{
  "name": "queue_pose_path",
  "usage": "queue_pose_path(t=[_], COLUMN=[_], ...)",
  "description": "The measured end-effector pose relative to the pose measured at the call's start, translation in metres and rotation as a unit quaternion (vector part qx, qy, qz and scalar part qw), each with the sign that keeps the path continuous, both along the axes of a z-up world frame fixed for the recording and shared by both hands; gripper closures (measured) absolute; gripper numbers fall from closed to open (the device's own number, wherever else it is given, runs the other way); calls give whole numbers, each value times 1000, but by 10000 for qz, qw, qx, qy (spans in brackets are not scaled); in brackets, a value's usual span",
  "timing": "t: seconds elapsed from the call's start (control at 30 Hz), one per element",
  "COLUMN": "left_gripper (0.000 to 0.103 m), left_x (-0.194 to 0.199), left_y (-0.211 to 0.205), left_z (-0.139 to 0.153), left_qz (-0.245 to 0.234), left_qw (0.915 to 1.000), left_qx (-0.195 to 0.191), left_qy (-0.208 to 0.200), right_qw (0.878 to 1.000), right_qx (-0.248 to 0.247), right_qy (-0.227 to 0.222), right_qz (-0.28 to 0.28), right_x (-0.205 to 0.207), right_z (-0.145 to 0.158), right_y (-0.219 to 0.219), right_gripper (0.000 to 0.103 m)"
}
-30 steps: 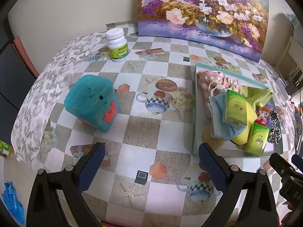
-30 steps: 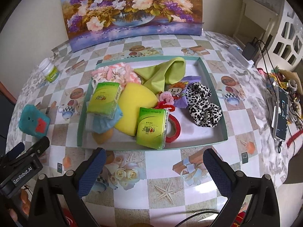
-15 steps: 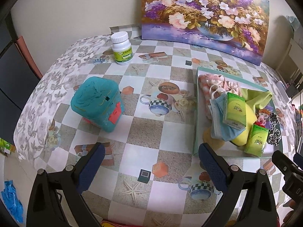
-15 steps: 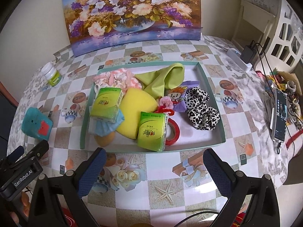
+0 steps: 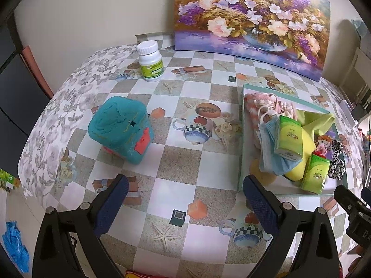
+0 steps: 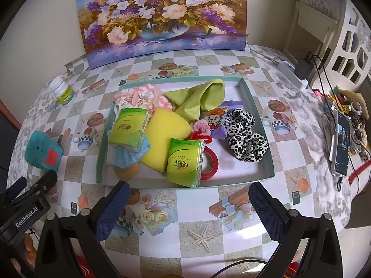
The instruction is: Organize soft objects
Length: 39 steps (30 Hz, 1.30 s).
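Little changed over the last second beyond a slight pull-back of both views: more of the bench (image 6: 231, 243) showing at the near edge, painting (image 6: 162, 14) at the far wall sitting lower in frame, nothing on the cloth shifted

Teal tray (image 6: 259, 106) lying right of centre, filled with soft goods: yellow sponge (image 6: 160, 134) in the middle, green cloth (image 6: 199, 97) draped at the far side, leopard-print scrunchie (image 6: 245, 139) to the right, pink frilly fabric (image 6: 143, 97) at the far left corner, blue face mask (image 6: 129, 157) under one of two green tissue packs (image 6: 184, 159), red tape roll (image 6: 212, 164) just beside the nearer pack

Teal plush toy (image 5: 120, 129) alone on the bench, well left of the tray, apparently the one soft thing left outside it; white pill bottle (image 5: 150, 61) farther back, hard and likely no part of the sorting

Left hand-held gripper (image 5: 185, 205) spread wide, empty, hovering near the bench edge with the plush ahead and to its left

Right hand-held gripper (image 6: 189, 210) likewise wide open and holding nothing, poised just short of the tray's near rim

Judged from this: a pause between picks, plush still to be fetched
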State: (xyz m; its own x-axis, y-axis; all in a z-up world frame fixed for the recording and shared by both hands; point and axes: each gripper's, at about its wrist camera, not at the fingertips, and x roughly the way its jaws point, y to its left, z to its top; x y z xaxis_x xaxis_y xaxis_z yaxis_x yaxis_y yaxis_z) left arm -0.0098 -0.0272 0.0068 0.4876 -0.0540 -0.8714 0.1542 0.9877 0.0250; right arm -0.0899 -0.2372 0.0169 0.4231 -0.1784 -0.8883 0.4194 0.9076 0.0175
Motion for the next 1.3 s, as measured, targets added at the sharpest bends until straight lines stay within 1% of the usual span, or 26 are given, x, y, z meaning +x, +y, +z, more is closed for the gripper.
queue_pose_path(t=[1.3], left_gripper=[4], left_x=[1], left_y=[1], left_z=[-1], left_qz=[65], left_qw=[10000], left_qx=[56], left_qy=[-31], right_qw=[10000], right_qx=[-44], right_qy=[-11], right_qz=[-12], right_x=[-1], right_z=[1], right_y=[-4], right_gripper=[0])
